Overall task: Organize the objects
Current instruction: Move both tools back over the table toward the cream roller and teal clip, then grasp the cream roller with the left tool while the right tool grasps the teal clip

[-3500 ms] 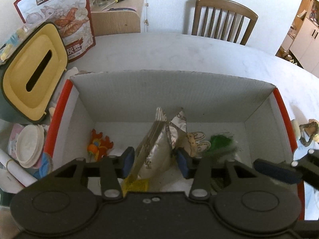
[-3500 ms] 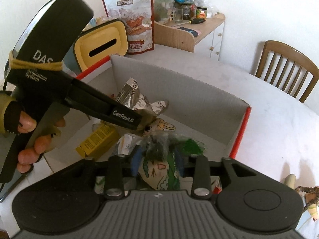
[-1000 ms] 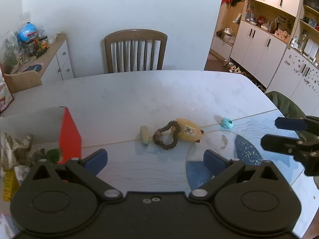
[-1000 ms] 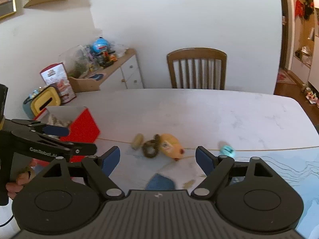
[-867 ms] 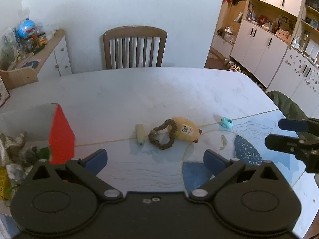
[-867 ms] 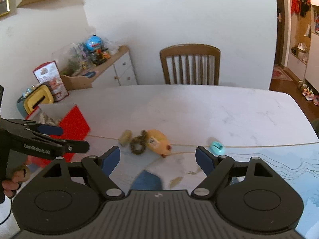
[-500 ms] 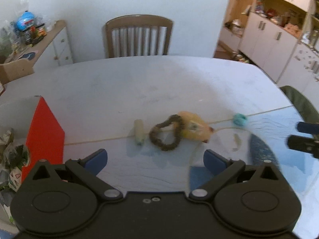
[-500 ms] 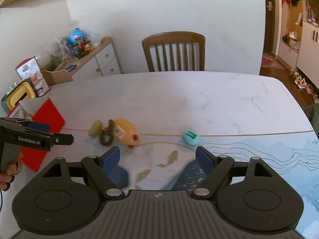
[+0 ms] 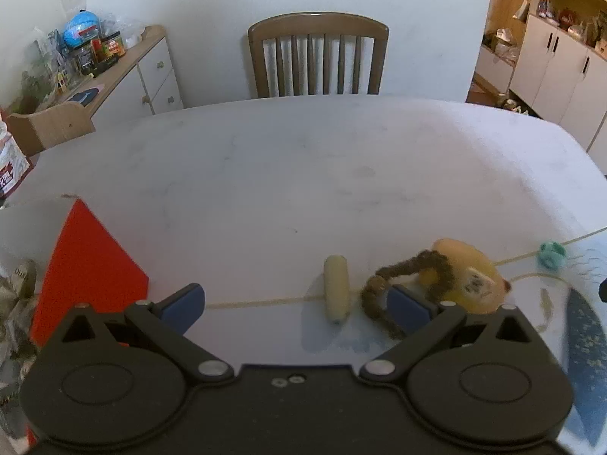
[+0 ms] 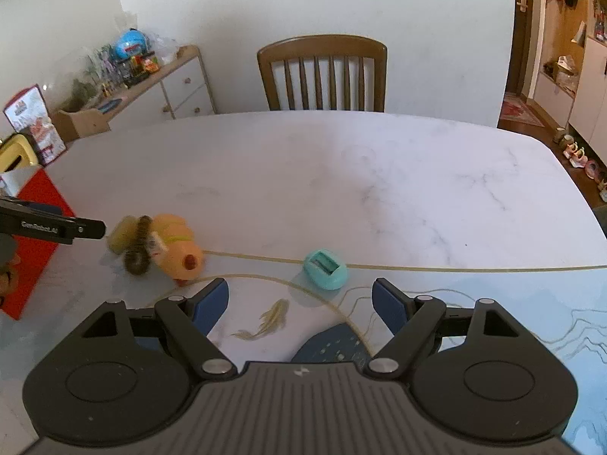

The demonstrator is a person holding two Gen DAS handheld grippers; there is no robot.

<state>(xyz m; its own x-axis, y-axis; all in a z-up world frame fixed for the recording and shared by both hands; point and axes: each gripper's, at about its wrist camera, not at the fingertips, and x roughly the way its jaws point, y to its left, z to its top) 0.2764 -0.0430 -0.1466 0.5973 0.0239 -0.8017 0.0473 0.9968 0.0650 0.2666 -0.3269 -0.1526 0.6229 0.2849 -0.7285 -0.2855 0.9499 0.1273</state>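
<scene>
A pale cylinder-shaped piece (image 9: 336, 288) lies on the white table just ahead of my open left gripper (image 9: 294, 305). To its right sits a yellow plush toy (image 9: 468, 275) with a brown braided loop (image 9: 404, 286) over it; the right blue pad overlaps the loop in view. In the right wrist view the same plush (image 10: 175, 244) and loop (image 10: 138, 246) lie at left, and a small teal object (image 10: 325, 264) rests just beyond my open right gripper (image 10: 299, 305). The left gripper's fingers (image 10: 57, 227) reach in from the left edge.
A red-sided cardboard box (image 9: 85, 261) with packets in it stands at the left. A wooden chair (image 9: 318, 57) is at the table's far side. A sideboard (image 9: 125, 76) with jars lines the left wall. A printed mat (image 10: 493, 322) covers the near right.
Both grippers let go of their items into the box and swung right toward the toys. Over the last second the left closed in on the cylinder and plush, the right on the teal object.
</scene>
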